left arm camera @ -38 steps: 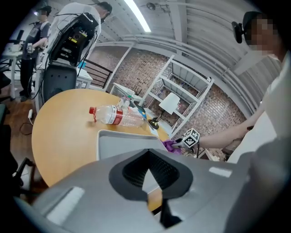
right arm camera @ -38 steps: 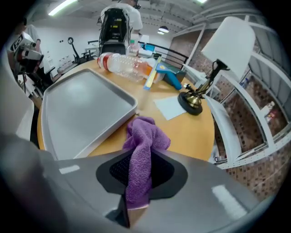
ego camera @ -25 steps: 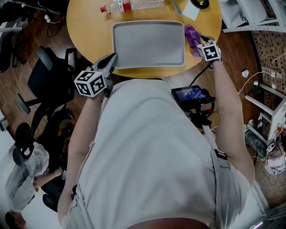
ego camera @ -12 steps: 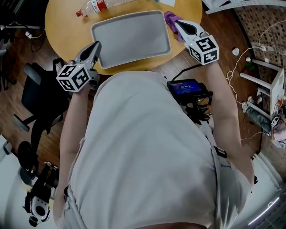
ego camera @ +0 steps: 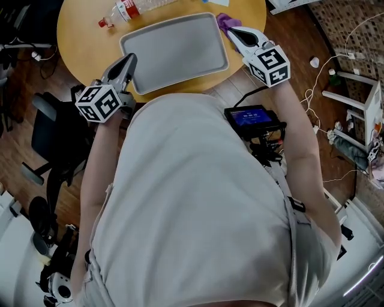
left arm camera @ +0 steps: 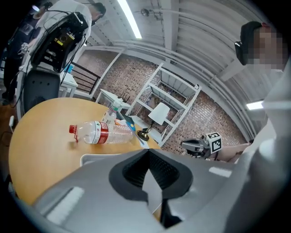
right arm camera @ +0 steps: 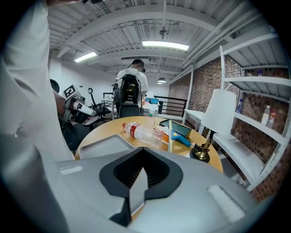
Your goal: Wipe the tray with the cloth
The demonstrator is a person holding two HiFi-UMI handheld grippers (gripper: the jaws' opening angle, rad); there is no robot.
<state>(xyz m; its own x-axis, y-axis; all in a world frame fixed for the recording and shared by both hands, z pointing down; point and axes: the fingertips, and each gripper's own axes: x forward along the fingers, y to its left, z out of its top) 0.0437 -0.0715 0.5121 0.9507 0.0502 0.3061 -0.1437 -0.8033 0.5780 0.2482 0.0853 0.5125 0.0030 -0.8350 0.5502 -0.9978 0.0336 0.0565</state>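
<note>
Since half a second ago your right gripper (ego camera: 230, 29) has crept a touch toward the cloth (ego camera: 224, 21), while your left gripper (ego camera: 129, 59) keeps its place. Both pairs of jaws are pressed together with nothing between them; each gripper view shows the tips meeting over the dark hollow (left (left arm camera: 146, 150), right (right arm camera: 143, 149)).

Just ahead of the right jaws, the purple cloth lies on the desk (ego camera: 84, 36), against the tray's far right corner. The tips overlap its near edge from above; you cannot tell whether they touch it. Left of those jaws the grey tray (ego camera: 174, 51) lies flat and bare. The left jaws sit at its near left corner, above the rim, so the tray's whole surface is open between your two grippers.

Beyond the tray, ahead of the left jaws, a plastic bottle (ego camera: 129, 9) lies on its side close to the far rim. An office chair (ego camera: 51, 129) stands outside the left gripper, off the desk's edge. A device with a blue screen (ego camera: 252, 119) hangs at your waist, behind the right gripper.

Only the head view shows the cloth. The right gripper view adds a lamp (right arm camera: 218, 111) beyond the jaws to the right, a green book (right arm camera: 179, 129) beside the bottle (right arm camera: 143, 133), and a person with a backpack (right arm camera: 132, 88) far behind. The left gripper view shows a white rack (left arm camera: 168, 100).
</note>
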